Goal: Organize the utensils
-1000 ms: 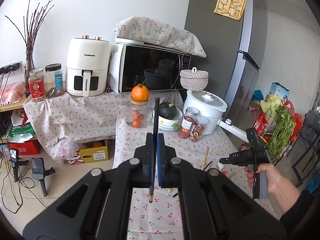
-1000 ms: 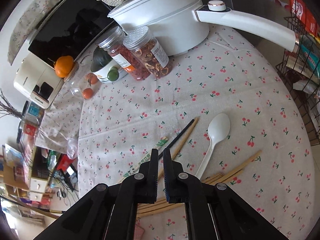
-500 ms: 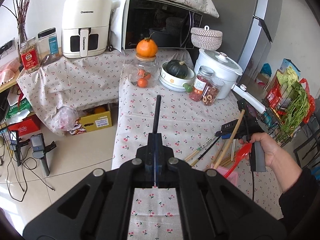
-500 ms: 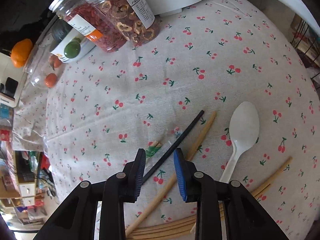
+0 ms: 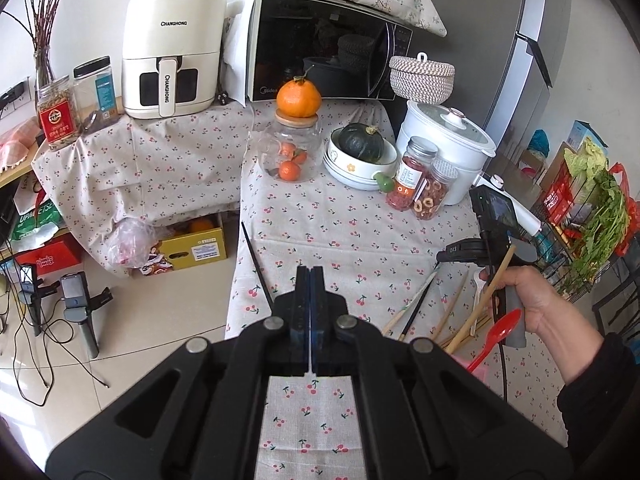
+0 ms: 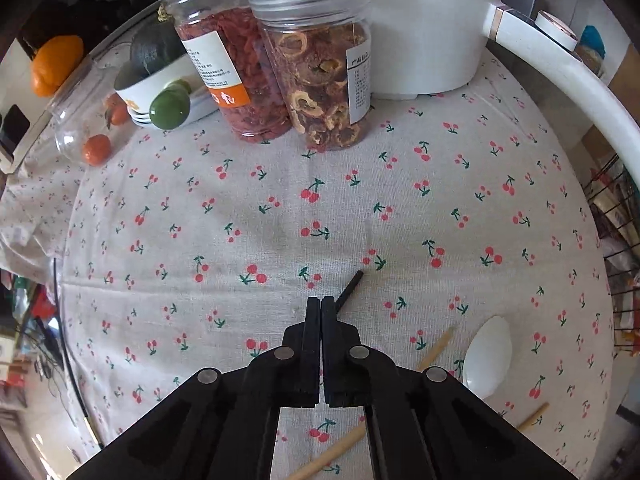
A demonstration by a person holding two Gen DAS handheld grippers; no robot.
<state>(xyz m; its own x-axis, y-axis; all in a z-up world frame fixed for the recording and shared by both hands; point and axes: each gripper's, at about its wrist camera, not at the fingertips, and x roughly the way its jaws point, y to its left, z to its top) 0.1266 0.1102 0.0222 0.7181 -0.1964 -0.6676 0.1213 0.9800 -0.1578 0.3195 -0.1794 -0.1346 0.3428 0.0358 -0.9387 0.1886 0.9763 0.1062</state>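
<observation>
Where your left gripper (image 5: pixel 310 276) sits: over the near edge of the table (image 5: pixel 320 248), fingers pressed together, nothing seen between them.
First black chopstick (image 5: pixel 256 264): just left of those fingers, slanting along the table's left edge. Its lower end is hidden behind the gripper, so you cannot tell whether it touches.
Jars (image 6: pixel 320 60): two clear ones side by side at the far edge, touching, with the white pot (image 6: pixel 432 20) just to their right.
Your right gripper (image 6: pixel 321 304): low over the middle of the cloth, fingers drawn together with only a slit left.
Second black chopstick (image 6: pixel 352 286): its tip pokes out from behind the right-hand finger and points toward the far right. You cannot tell whether it is pinched or merely passes underneath.
Wooden chopsticks (image 6: pixel 436 348): lying flat toward the near right corner, partly hidden by the gripper.
White spoon (image 6: pixel 488 352): bowl up on the cloth, just right of them.
Red spoon (image 5: pixel 496 334): in the left view it stands tilted beside an upright wooden stick (image 5: pixel 484 296), in front of your right hand (image 5: pixel 536 300).
</observation>
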